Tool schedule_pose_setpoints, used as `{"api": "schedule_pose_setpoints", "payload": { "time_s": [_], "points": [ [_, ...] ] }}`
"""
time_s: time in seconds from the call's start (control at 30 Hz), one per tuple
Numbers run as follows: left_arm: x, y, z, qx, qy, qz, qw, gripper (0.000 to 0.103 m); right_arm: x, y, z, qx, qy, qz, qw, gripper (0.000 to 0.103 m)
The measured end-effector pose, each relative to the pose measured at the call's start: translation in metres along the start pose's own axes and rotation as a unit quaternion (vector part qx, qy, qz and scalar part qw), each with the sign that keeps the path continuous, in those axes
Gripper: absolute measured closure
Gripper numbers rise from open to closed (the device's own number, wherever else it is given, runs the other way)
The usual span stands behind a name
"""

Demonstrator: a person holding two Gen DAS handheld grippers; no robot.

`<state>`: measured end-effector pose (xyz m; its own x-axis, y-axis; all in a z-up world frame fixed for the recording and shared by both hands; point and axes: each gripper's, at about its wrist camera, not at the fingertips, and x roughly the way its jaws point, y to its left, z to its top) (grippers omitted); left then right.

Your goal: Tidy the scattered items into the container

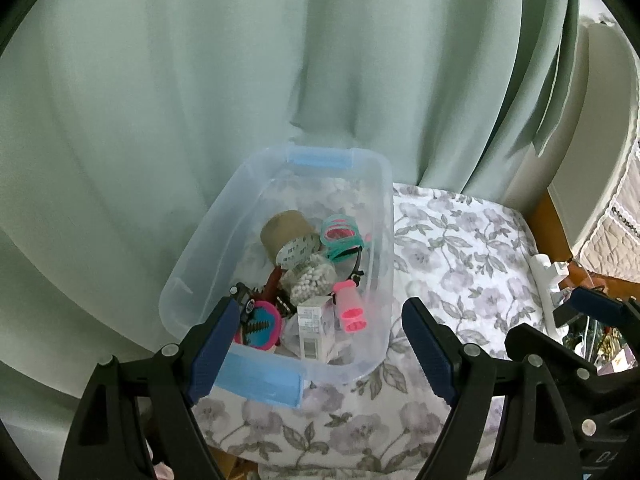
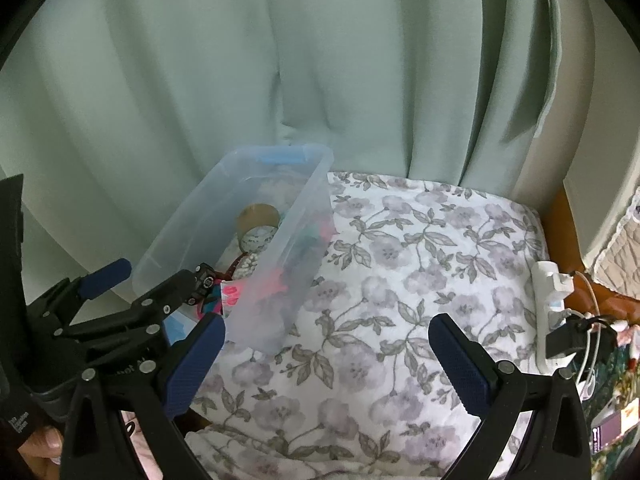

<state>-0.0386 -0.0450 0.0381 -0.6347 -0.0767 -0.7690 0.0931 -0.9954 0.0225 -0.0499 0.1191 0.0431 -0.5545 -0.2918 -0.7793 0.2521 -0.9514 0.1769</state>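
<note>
The container point(image 1: 276, 248), a clear plastic bin with blue latches, is sitting at the lower centre of the left wrist view, on the floral bedcover point(image 1: 460, 248) and hard against the green curtain point(image 1: 200, 80). Its long axis is running from the bottom of the frame upward, away from the camera.

The left gripper point(image 1: 316, 344) is hanging directly over the near end of the bin with its jaws spread wide and nothing between them. Its left finger is overlapping the near blue latch point(image 1: 260, 376); its right finger is standing over the bedcover just outside the bin's right wall.

Inside, items are lying piled together: a tape roll point(image 1: 286, 232), a jar of white beads point(image 1: 312, 280), a pink tube point(image 1: 350, 308), a small white carton point(image 1: 314, 324) and a teal coil point(image 1: 340, 234).

The right gripper point(image 2: 326, 364) is also gaping wide and empty, over bare bedcover to the lower right of the bin. In that view the bin point(image 2: 288, 232) is lying up and to the left, so the left gripper is clearly the nearer.

No scattered item is showing on the bedcover in either view; the task is probably near its end, though the lower edges are hidden by the grippers. A white power strip point(image 2: 554, 304) is marking the right edge; open room lies between it and the bin.
</note>
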Motion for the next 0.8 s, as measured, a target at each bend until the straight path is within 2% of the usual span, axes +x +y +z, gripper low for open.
{"api": "schedule_pose_setpoints", "payload": {
  "time_s": [0.5,0.8],
  "points": [
    [-0.032,-0.013,-0.003,0.024,0.001,0.002,0.9997,0.019,-0.04,-0.003,-0.008,0.022,-0.001,-0.017,1.0,0.0],
    [-0.043,-0.023,-0.004,0.032,0.001,-0.017,0.9993,0.019,-0.056,-0.01,-0.014,0.035,-0.001,-0.027,0.999,0.0]
  ]
}}
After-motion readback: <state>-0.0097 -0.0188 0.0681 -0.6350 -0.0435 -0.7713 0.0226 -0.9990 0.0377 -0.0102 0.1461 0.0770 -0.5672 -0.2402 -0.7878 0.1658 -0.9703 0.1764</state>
